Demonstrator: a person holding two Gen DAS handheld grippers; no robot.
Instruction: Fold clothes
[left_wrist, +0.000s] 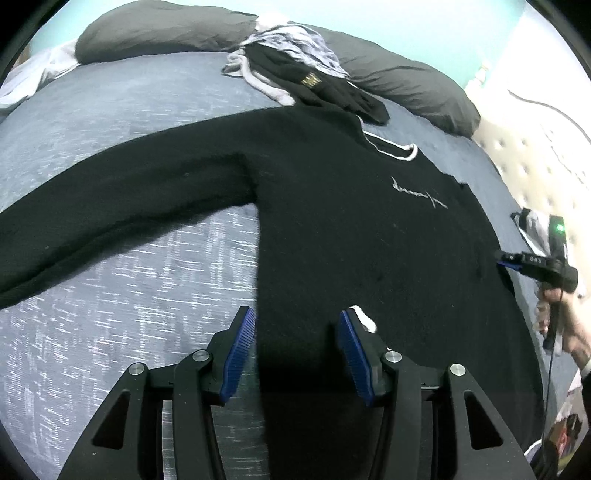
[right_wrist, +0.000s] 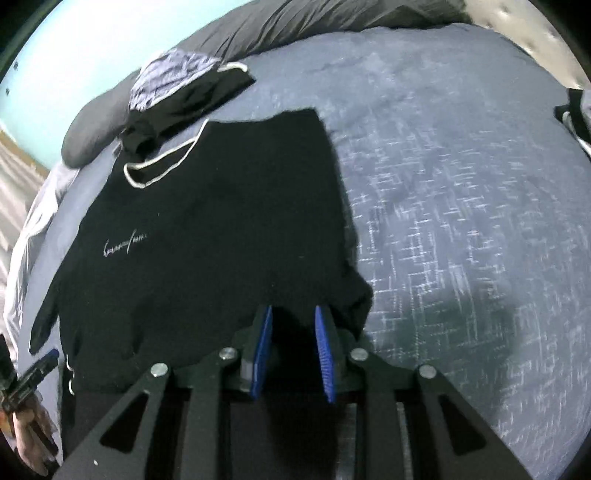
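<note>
With the black hoodie (left_wrist: 351, 221) spread flat on the bed (left_wrist: 129, 295), we have one sleeve folded in. Our left gripper (left_wrist: 297, 332) gapes empty over its hem; our right gripper (right_wrist: 293, 332), narrowly parted, seemingly grips nothing. Next: the outstretched sleeve (left_wrist: 110, 199).

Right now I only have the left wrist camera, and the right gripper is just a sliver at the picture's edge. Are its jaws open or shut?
Observer: Open. The right gripper holds its blue pads apart above the black drawstring hoodie, pinching nothing that I can see.
Operator: How does the cloth lie there?
Observer: A bunched fold of fabric sits just right of the fingers.
Operator: What's beyond that edge?
Observer: Blue-grey woven bedcover, then a dark, white-striped item at the far side.
</note>
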